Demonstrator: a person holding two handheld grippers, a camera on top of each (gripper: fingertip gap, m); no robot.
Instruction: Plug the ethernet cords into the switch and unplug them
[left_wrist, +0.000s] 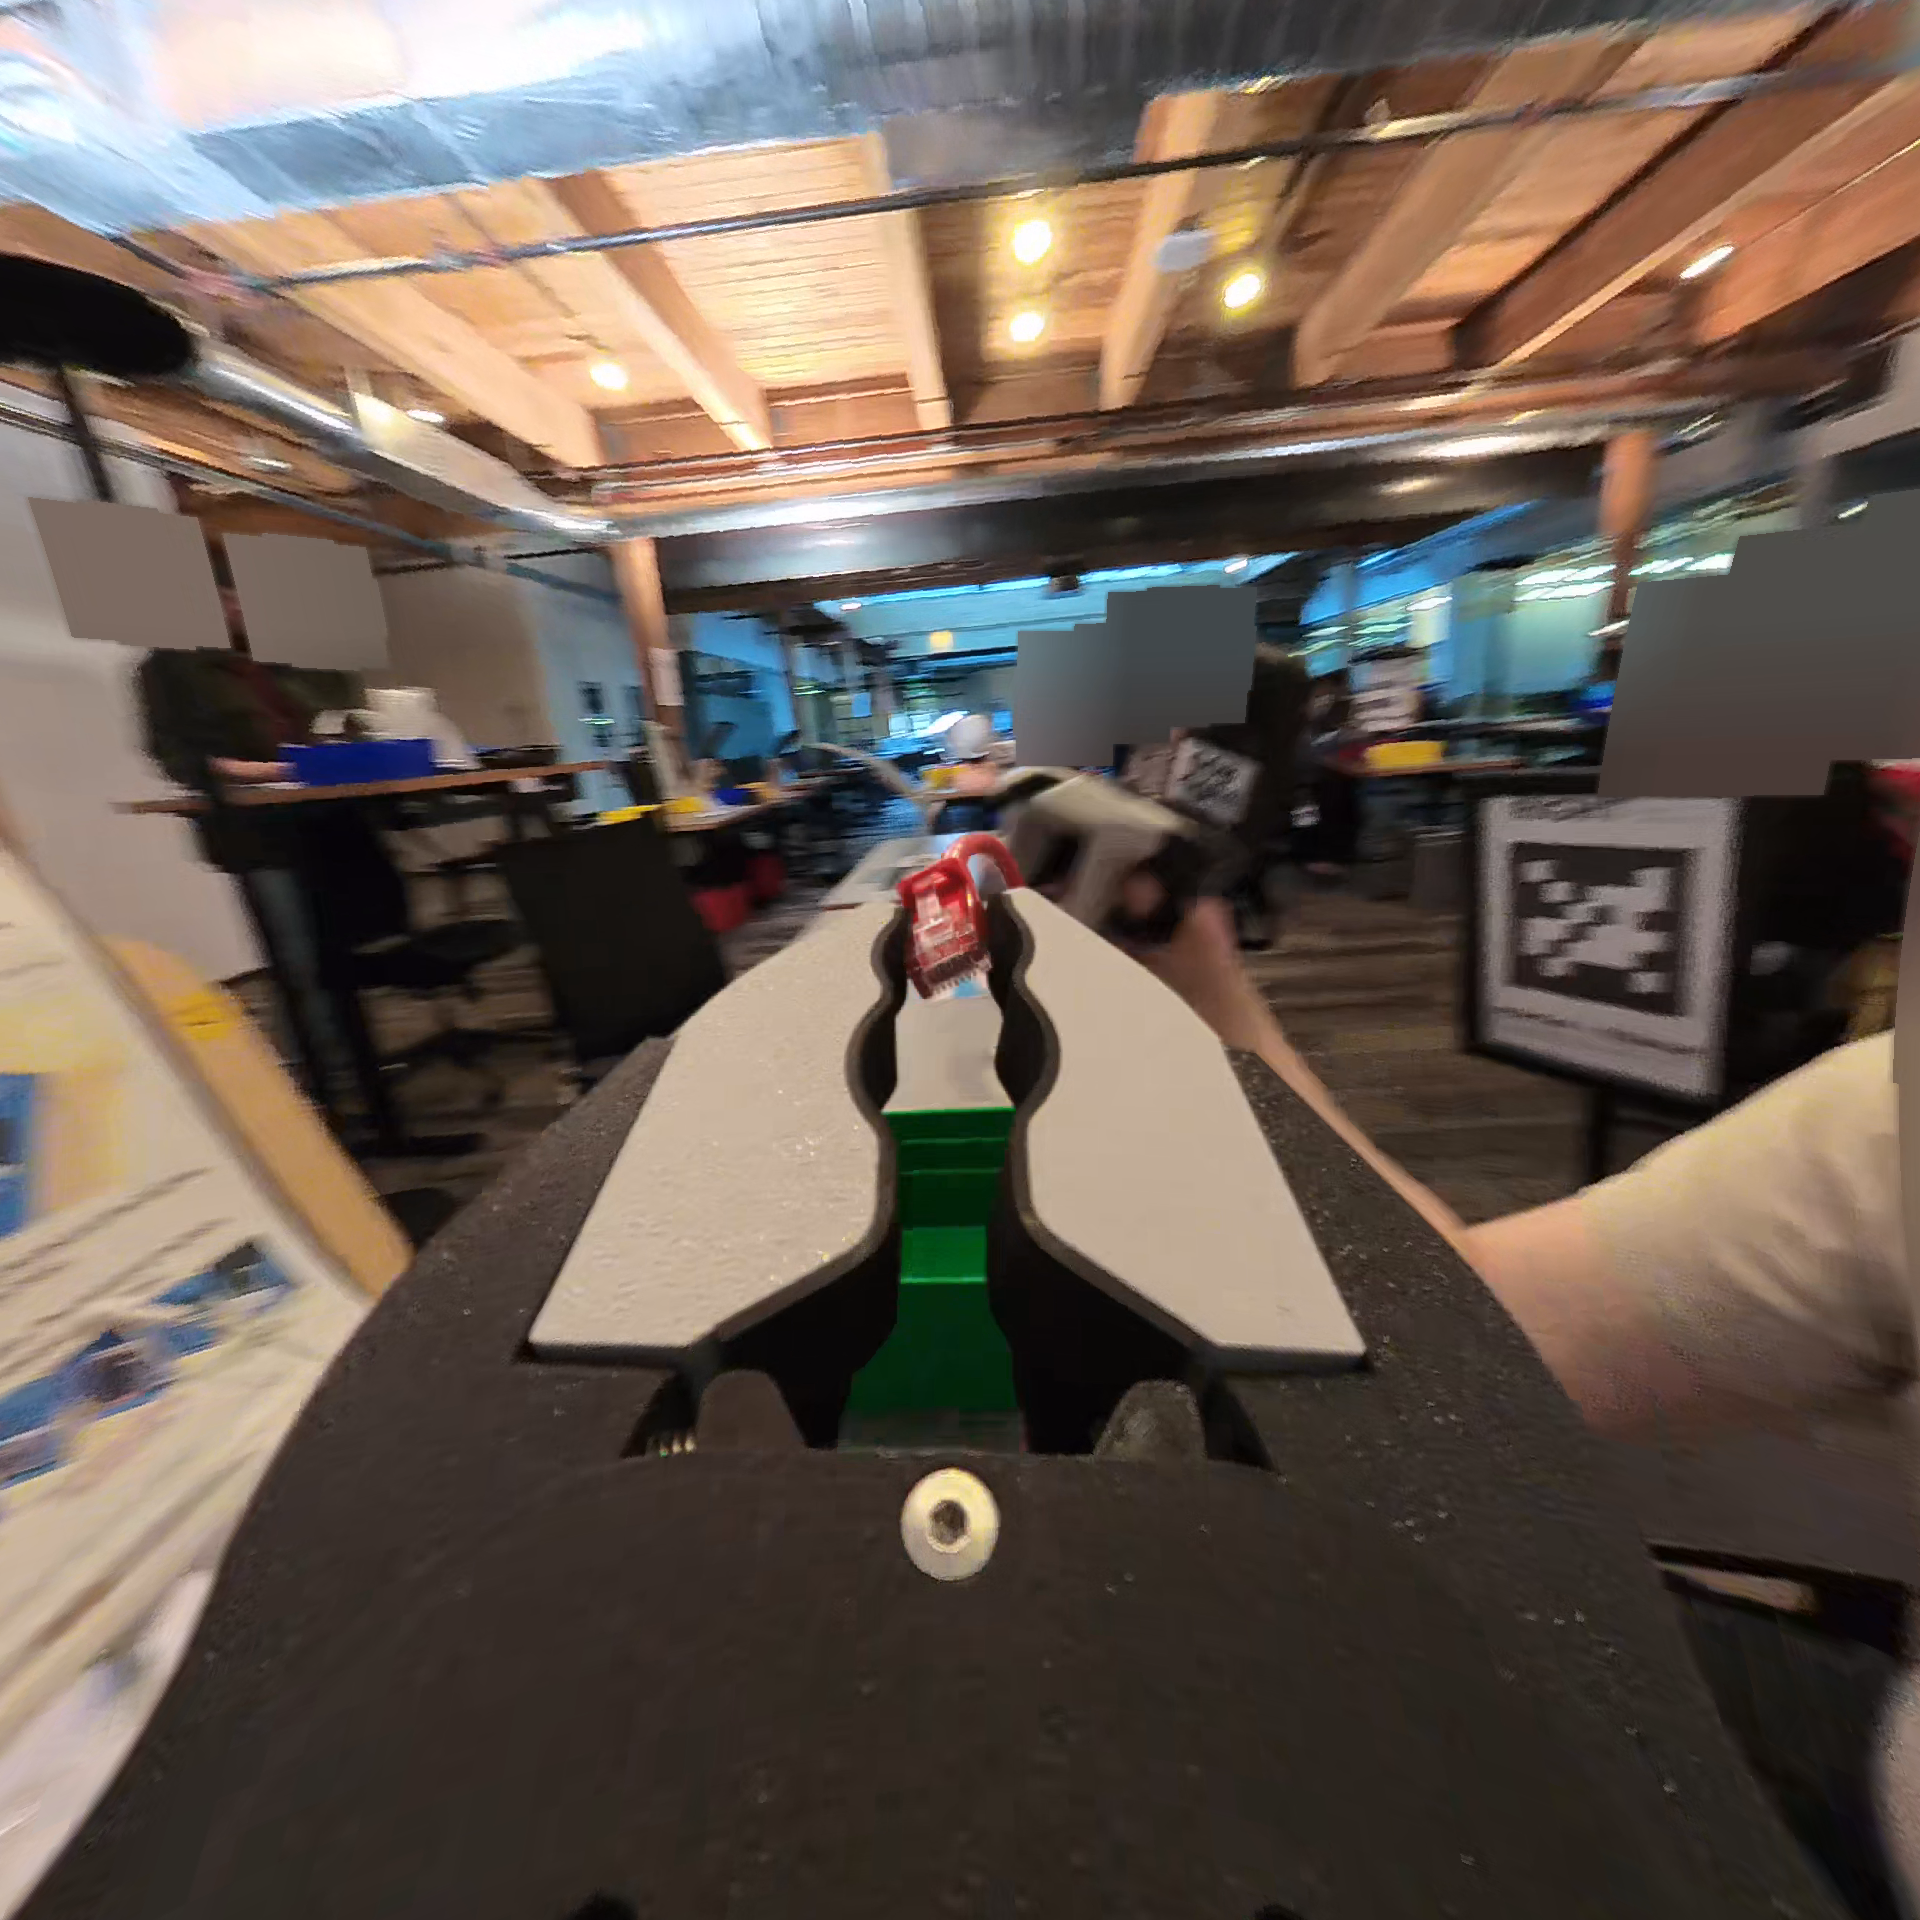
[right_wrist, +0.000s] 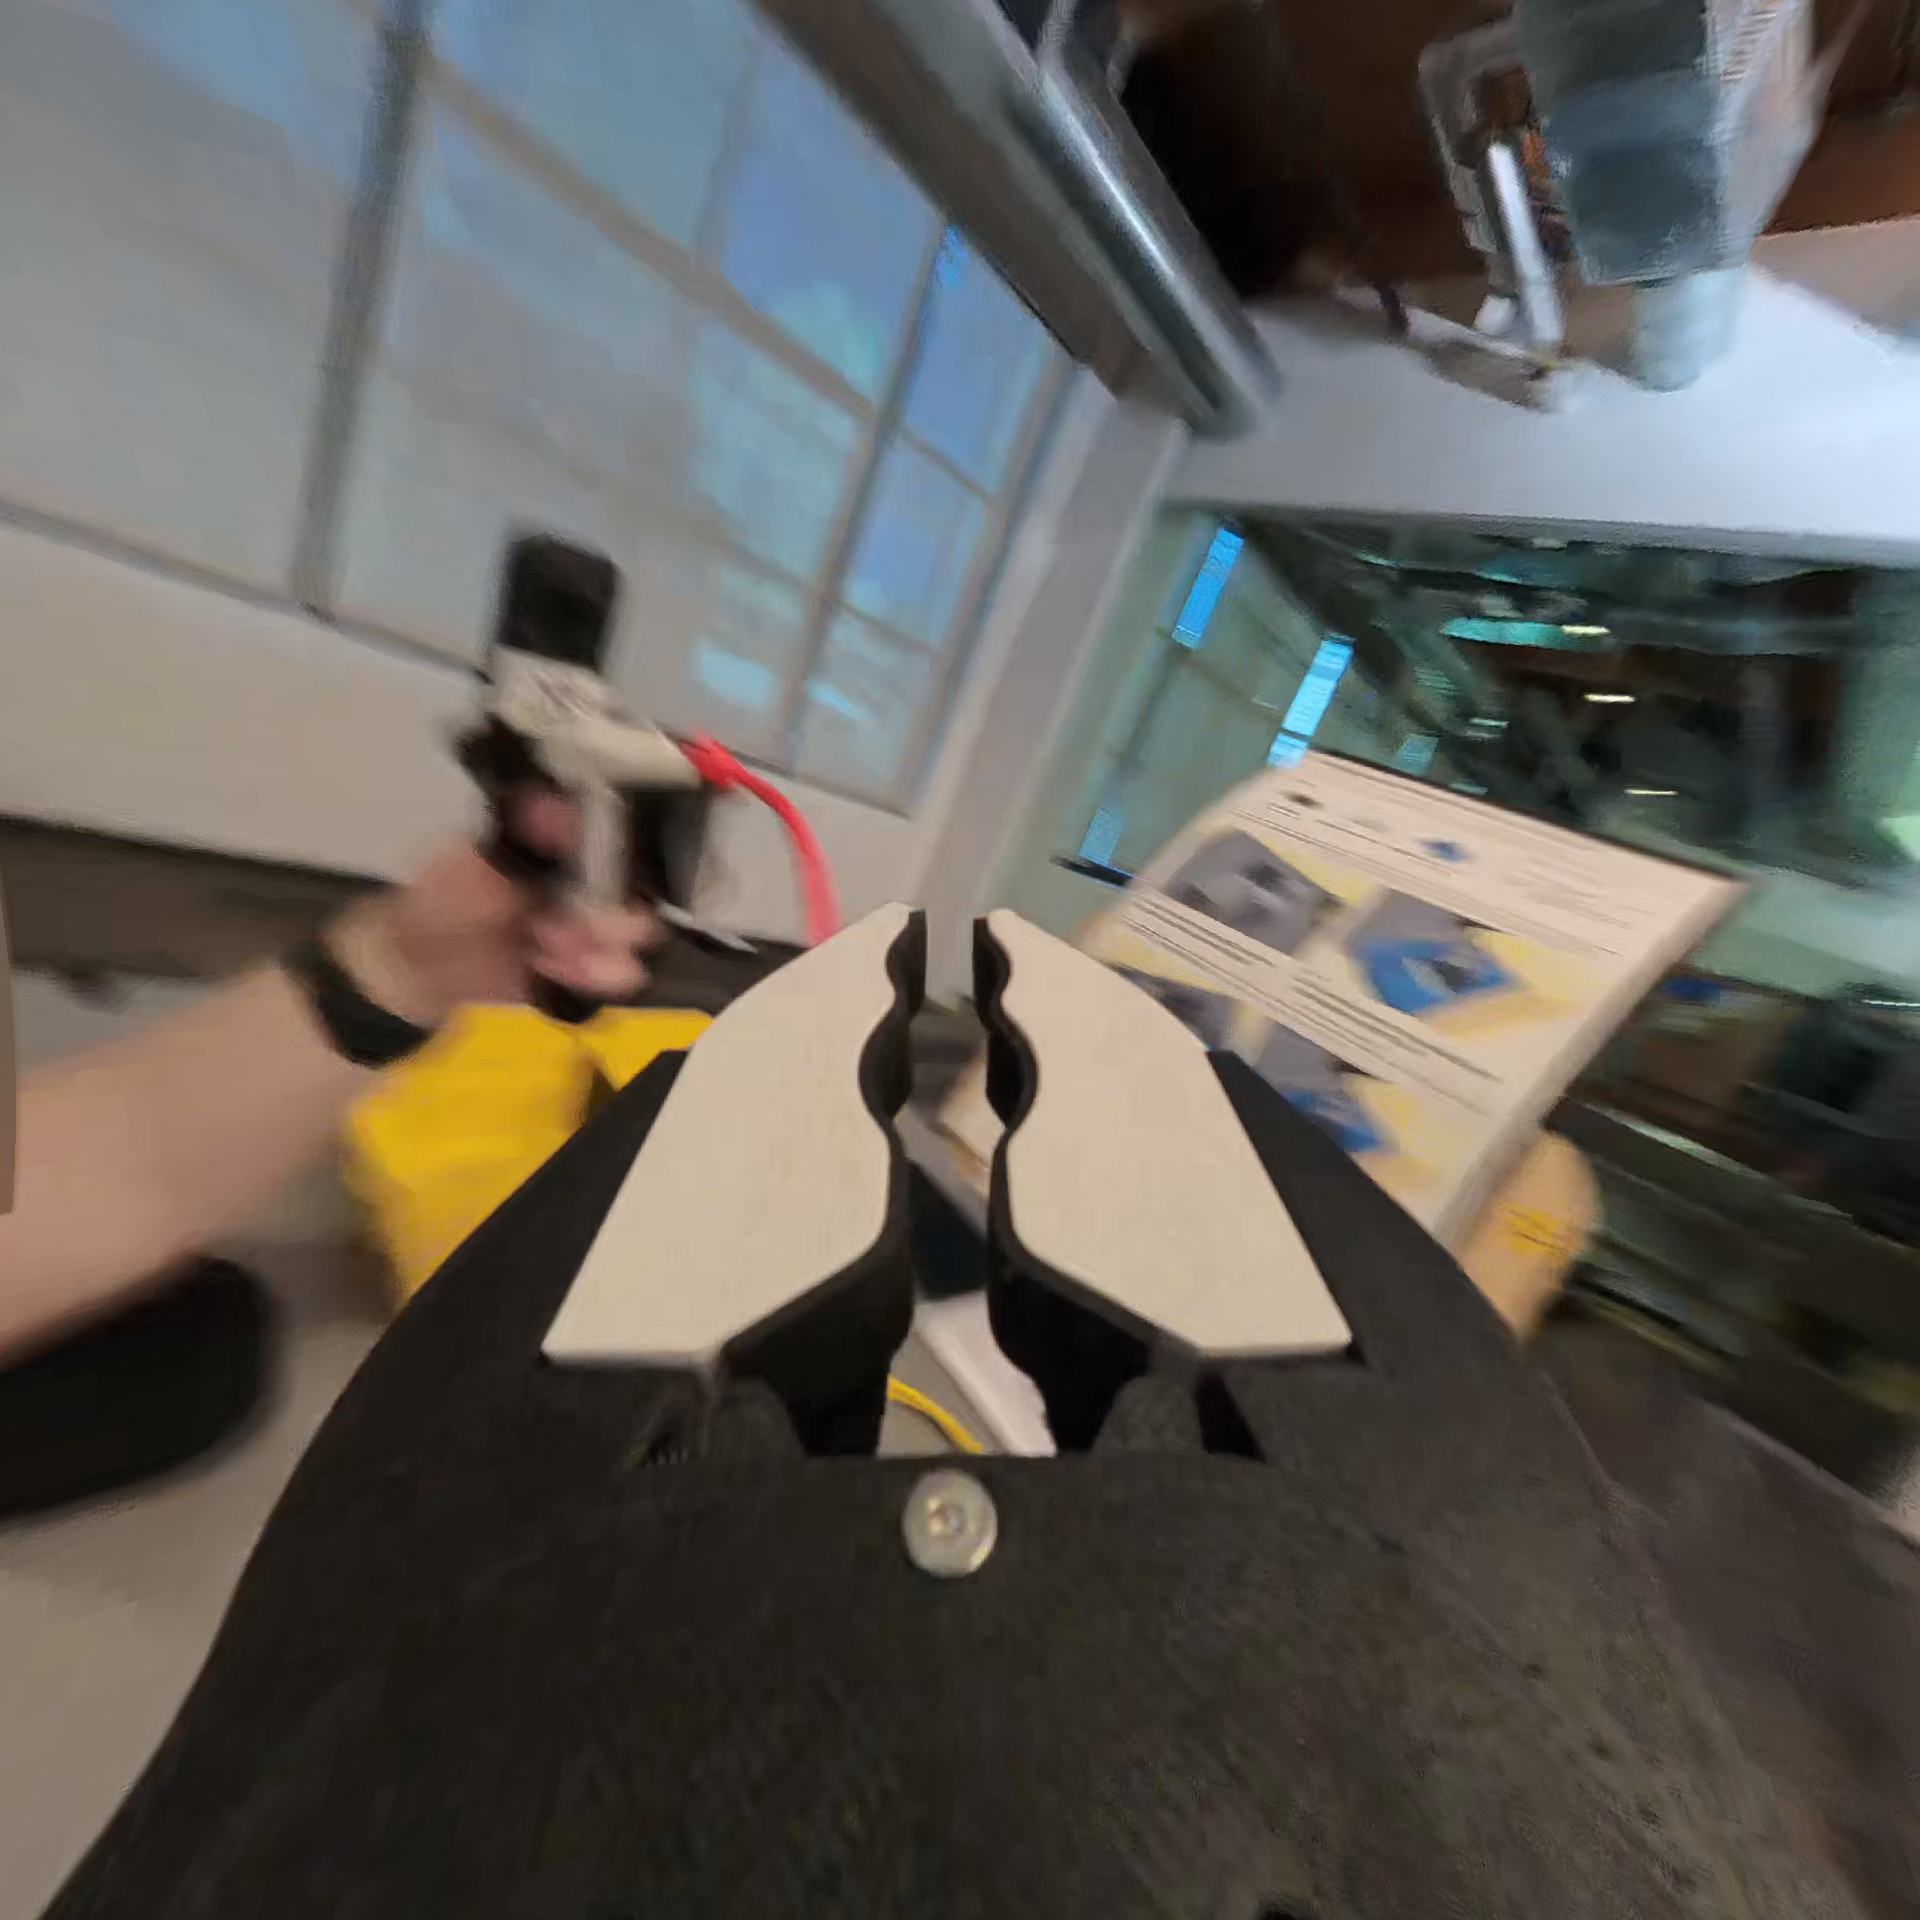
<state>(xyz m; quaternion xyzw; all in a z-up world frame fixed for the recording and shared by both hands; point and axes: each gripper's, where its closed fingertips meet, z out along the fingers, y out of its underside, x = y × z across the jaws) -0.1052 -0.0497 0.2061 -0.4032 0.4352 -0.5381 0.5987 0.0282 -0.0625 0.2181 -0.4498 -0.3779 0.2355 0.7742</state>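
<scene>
My left gripper (left_wrist: 948, 940) is shut on a red ethernet plug (left_wrist: 940, 930) and holds it up in the air, with the red cord (left_wrist: 987, 850) curving away behind the tips. In the right wrist view the same left gripper (right_wrist: 691, 764) shows farther off in a hand, and the red cord (right_wrist: 795, 836) hangs down from it. My right gripper (right_wrist: 949, 935) is nearly closed with a narrow gap and nothing between the fingers. It also shows in the left wrist view (left_wrist: 1049, 821), just behind the plug. A yellow cord (right_wrist: 935, 1413) lies below it. I cannot make out the switch.
A green block (left_wrist: 940, 1268) lies under my left gripper's fingers. A yellow bin (right_wrist: 488, 1112) sits below the left hand. A printed poster board (right_wrist: 1382, 997) leans at the right. A black-and-white marker sign (left_wrist: 1605, 930) stands on the right, and desks and people are farther back. Some 15 cm of space lies between my two pairs of fingers.
</scene>
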